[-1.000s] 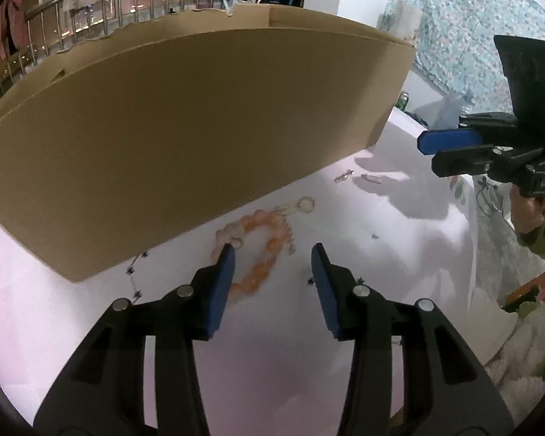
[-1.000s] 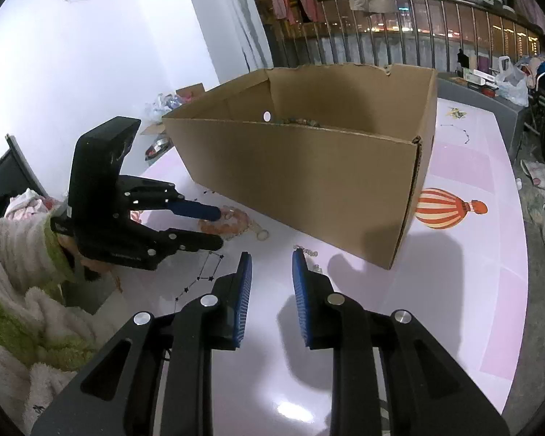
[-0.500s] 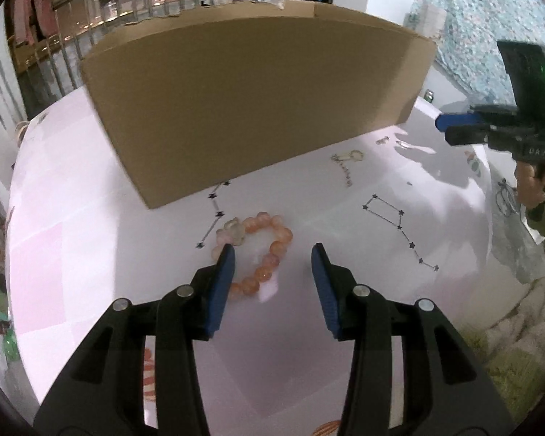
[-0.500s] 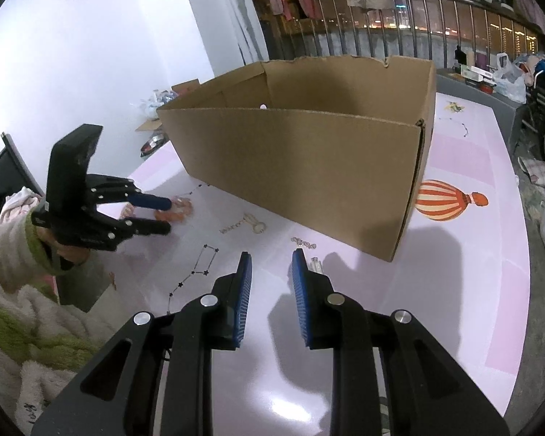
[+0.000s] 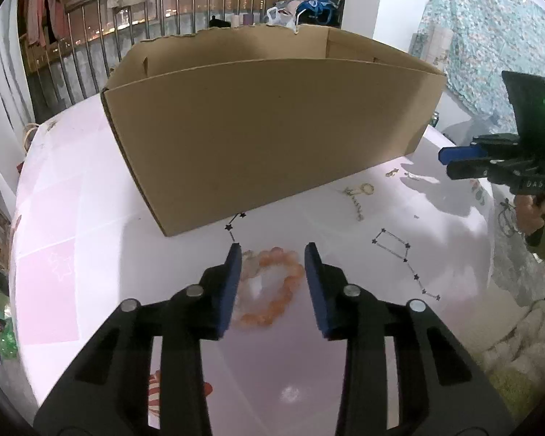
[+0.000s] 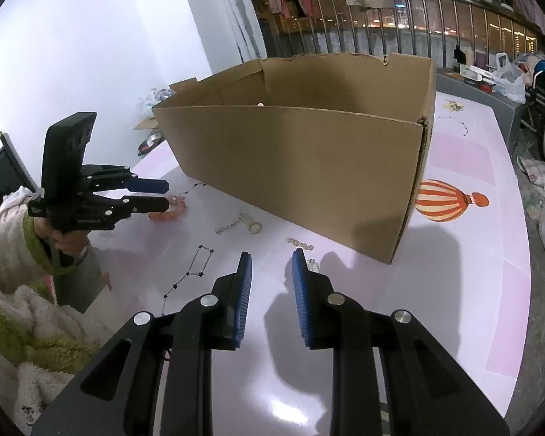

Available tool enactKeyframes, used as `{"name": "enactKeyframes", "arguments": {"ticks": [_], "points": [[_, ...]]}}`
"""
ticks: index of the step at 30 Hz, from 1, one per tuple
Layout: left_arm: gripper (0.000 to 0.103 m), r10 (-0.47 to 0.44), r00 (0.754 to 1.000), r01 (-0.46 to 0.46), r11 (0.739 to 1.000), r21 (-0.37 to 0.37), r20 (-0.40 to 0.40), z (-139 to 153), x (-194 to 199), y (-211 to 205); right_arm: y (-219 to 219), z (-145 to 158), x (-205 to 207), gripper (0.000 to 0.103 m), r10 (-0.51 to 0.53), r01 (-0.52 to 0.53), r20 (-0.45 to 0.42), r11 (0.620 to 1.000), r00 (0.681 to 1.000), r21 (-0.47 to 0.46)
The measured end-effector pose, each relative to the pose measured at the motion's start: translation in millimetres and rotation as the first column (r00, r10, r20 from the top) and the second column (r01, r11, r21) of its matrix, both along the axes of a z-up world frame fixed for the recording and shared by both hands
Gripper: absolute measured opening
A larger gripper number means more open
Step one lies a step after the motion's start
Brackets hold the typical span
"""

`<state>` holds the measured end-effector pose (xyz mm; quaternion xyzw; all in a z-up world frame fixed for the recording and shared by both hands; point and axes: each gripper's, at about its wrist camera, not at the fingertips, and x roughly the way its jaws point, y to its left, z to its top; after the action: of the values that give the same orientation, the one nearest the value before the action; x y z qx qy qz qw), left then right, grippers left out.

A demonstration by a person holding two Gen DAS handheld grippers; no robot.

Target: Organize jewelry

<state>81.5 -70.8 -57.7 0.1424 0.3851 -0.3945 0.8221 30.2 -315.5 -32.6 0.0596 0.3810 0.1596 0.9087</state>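
Grippers first: the left gripper (image 5: 272,283) hangs nose-down over the orange beaded bracelet (image 5: 272,290), blue pads apart with the bead loop lying between them on the glossy pink desk (image 5: 91,236); its jaws have just been closing in, though no pad presses a bead yet. So the step in hand looks like the pickup of that bracelet. Next move, I'd say: squeeze until the pads pinch the beads, lift clear, then carry it over the near wall of the tall open brown cardboard box (image 5: 272,138) just beyond. Off toward the desk's right edge, the right gripper (image 6: 270,287) waits, narrowly parted and empty. Compared with a second ago, the bracelet sits closer under the left pads and farther from the box wall, and the small gold chain with a ring (image 5: 359,200) now lies apart from it.
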Motion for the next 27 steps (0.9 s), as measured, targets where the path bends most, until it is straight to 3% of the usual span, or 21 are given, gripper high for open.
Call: {"name": "enactKeyframes", "arguments": {"ticks": [6,13,19,27], "points": [[0.033,-0.074,0.997,0.074,0.997,-0.037,0.006,3,-12,-23,0,-5,0,0.023,-0.008,0.008,-0.010,1.000,1.000,-0.006],[0.033,-0.183,0.982,0.182,0.983,0.021,0.038,-8,-19,-59,9,-1,2,0.023,0.050,-0.050,0.000,0.995,0.999,-0.083],[0.033,-0.204,0.979,0.203,0.979,0.021,0.020,-13,-17,-72,14,-2,10,0.023,0.095,-0.095,0.000,0.989,0.995,-0.114],[0.021,-0.204,0.979,0.203,0.978,0.041,0.007,-18,-14,-74,10,-9,17,0.023,0.108,-0.109,-0.012,0.988,0.994,-0.107]]}}
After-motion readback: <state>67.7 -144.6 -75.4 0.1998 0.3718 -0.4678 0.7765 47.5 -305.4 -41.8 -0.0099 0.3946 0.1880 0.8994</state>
